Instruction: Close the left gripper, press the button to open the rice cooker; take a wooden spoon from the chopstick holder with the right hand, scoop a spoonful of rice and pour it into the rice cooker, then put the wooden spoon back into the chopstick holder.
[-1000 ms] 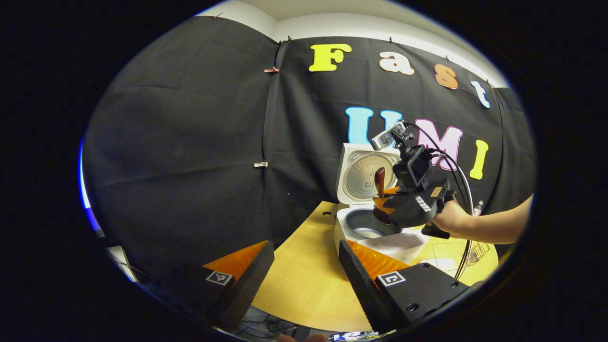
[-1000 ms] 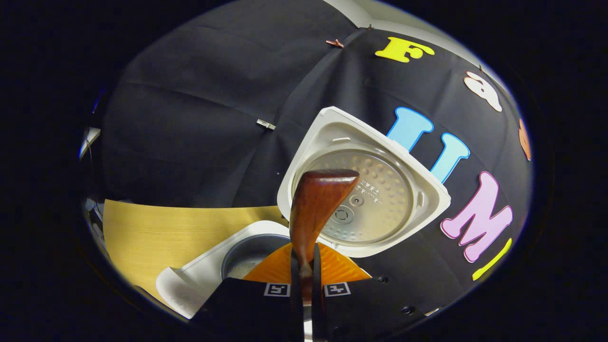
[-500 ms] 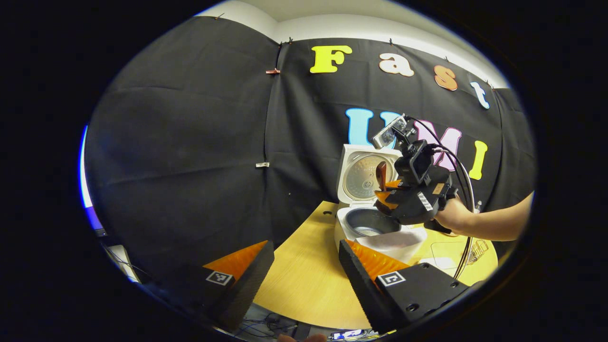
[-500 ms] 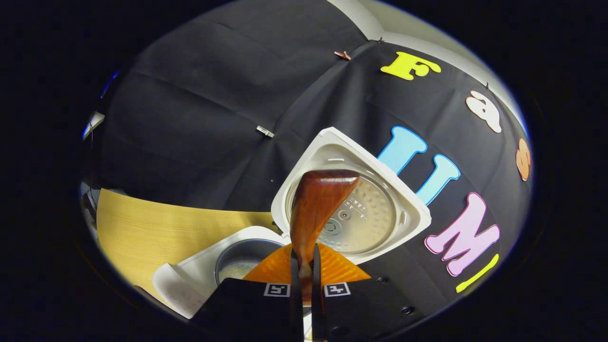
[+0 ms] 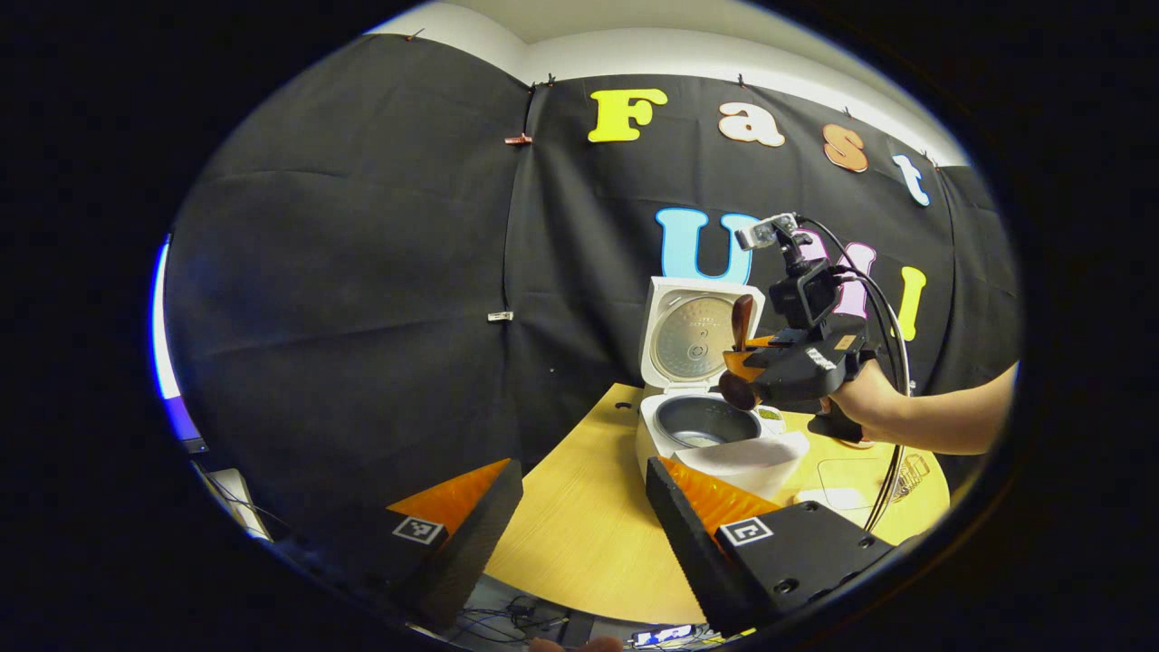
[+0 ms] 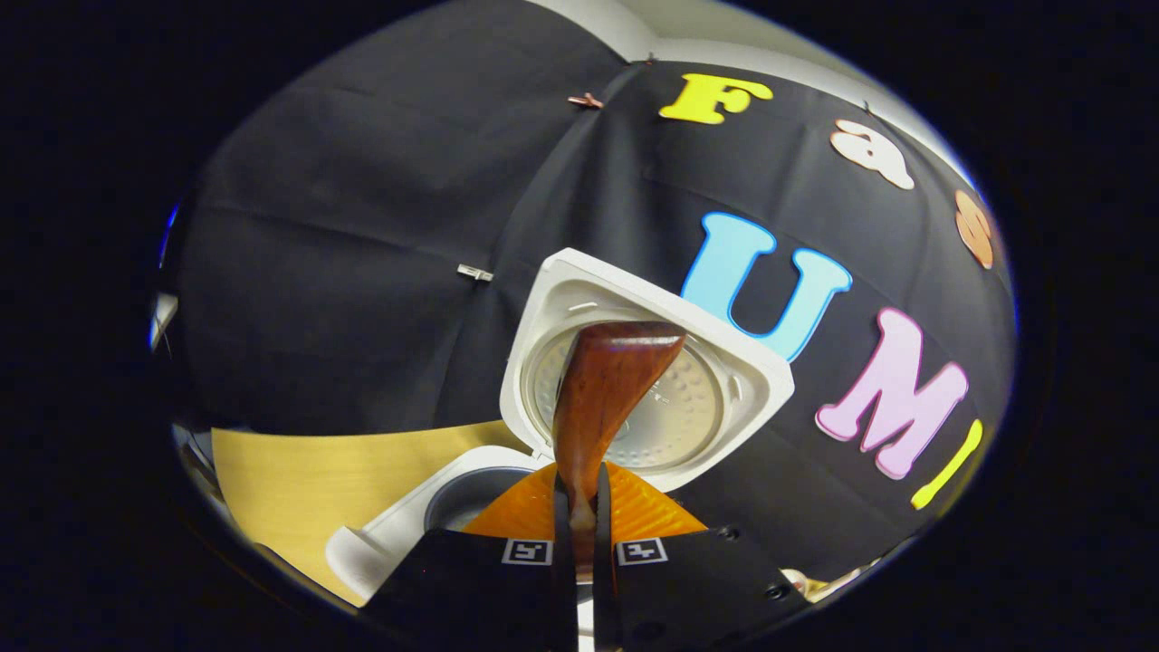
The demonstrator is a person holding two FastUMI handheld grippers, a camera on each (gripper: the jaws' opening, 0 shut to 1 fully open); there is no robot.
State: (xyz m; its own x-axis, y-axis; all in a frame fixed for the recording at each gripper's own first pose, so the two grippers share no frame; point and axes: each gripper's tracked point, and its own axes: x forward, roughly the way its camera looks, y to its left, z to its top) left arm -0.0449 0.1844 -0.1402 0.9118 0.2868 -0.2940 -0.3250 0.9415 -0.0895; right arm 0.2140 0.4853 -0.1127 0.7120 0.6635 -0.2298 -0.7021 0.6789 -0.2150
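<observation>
The white rice cooker (image 5: 665, 433) stands on the wooden table with its lid (image 5: 693, 330) raised and the grey inner pot (image 5: 706, 424) showing. In the right gripper view the lid (image 6: 724, 362) rises behind the spoon and the pot (image 6: 466, 496) lies low on the left. My right gripper (image 6: 579, 530) is shut on the handle of the dark wooden spoon (image 6: 605, 389), whose bowl points up. A hand holds this gripper (image 5: 738, 371) above the cooker's right side, with the spoon (image 5: 742, 319) in front of the lid. My left gripper (image 5: 579, 507) hangs open over the table's near edge, holding nothing.
The round yellow wooden table (image 5: 579, 534) extends left of the cooker, and it shows as the table (image 6: 317, 475) in the right gripper view. A wire holder (image 5: 910, 471) and a clear container (image 5: 842, 471) sit at the table's right, behind the person's forearm (image 5: 951, 426). Cables trail from the right gripper.
The right gripper has lifted with the spoon and drawn back to the right, away from over the pot. The left gripper has stayed in place, open.
</observation>
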